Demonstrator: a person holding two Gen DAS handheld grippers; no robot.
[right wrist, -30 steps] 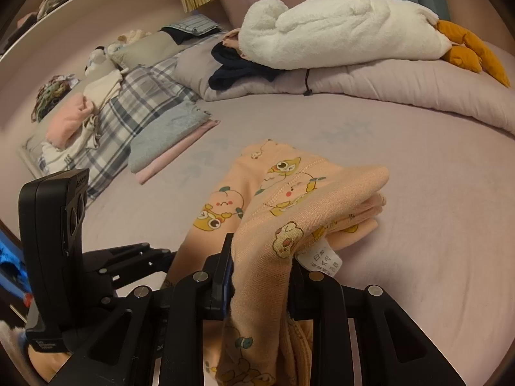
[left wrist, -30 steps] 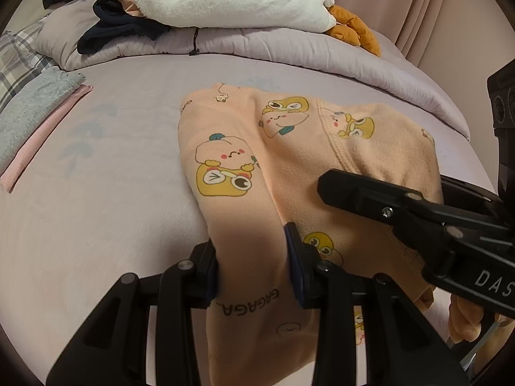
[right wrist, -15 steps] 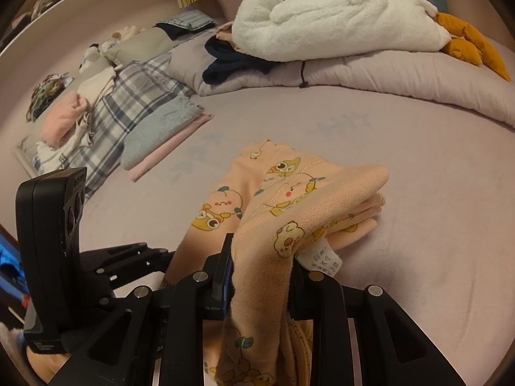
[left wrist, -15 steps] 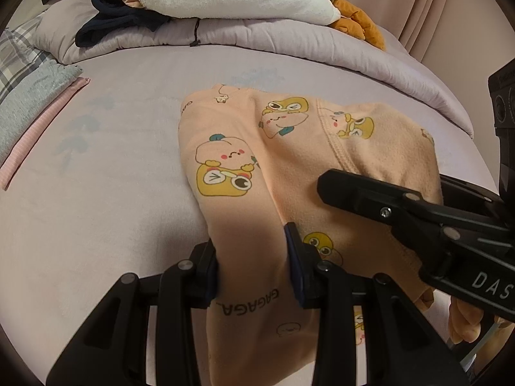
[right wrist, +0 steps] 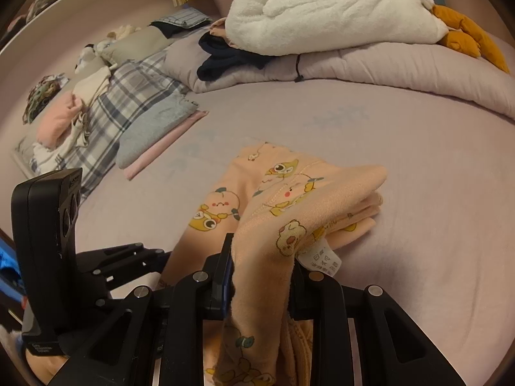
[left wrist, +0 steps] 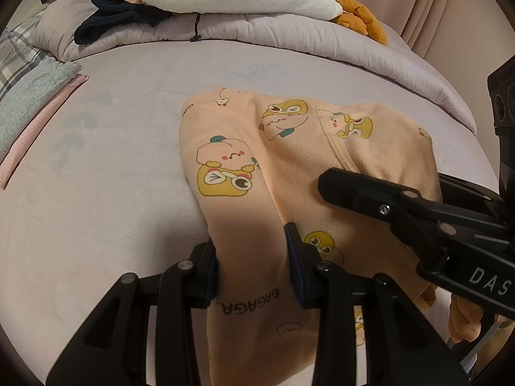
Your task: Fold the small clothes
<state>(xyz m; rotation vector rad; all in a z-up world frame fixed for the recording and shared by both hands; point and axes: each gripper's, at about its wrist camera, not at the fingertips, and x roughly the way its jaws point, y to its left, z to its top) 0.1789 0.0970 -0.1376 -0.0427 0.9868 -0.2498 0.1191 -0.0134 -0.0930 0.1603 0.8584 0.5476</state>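
Mid-fold: left gripper [left wrist: 252,257] and right gripper [right wrist: 260,276] each clamped on near edge of peach garment [left wrist: 289,148], far half resting on bed [left wrist: 96,209] toward 12 o'clock, layers probably doubled; next, carry gripped edge toward 12, lay flat, release.
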